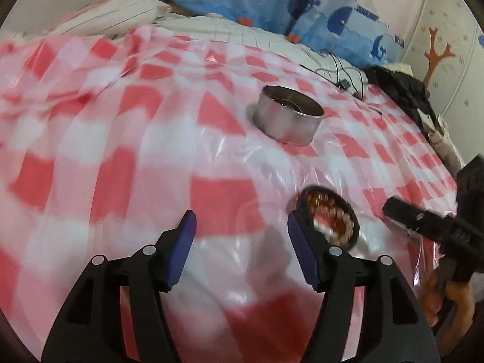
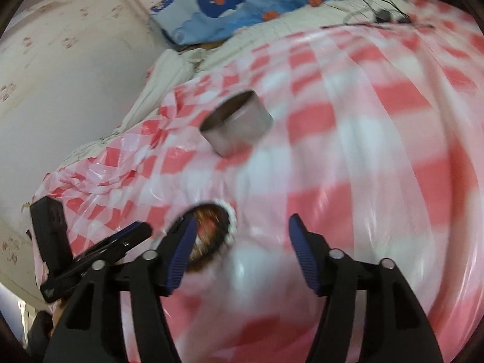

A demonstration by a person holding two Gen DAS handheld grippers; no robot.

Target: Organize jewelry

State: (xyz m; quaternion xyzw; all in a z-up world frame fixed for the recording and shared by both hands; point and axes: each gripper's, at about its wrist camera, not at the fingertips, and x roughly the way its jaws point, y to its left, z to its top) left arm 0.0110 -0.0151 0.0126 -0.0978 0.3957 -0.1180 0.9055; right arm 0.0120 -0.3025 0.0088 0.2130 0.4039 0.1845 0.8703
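1. the left tongs (image 1: 242, 227), black with blue pads, stand wide apart with nothing between them. only the red and white checked plastic sheet (image 1: 121, 157) shows in the gap.
2. the right pad of the left tongs is just beside the round dark ring with brown and pale beads (image 1: 328, 219). the picture is too blurry to tell if the pad touches it.
3. the beaded ring lies on the checked sheet, which covers a bed. it is nearer to the tongs than the tin.
4. the right tongs (image 2: 240, 227), also black with blue pads, are wide apart too and hold nothing.
5. in the right wrist view the left pad of the right tongs is in front of the beaded ring (image 2: 211, 230), so part of the ring is hidden. i cannot tell if they touch.
6. the beaded ring sits between the two tongs, one on each side. the right tongs show at the right edge of the left wrist view (image 1: 402, 211).
7. the round shiny metal tin with no lid (image 1: 287, 118) stands upright on the sheet, well apart from both tongs and farther back than the ring.
8. a blue pillow with whale pictures (image 1: 272, 3) lies at the far end of the bed. black wires (image 1: 341, 75) lie near it.
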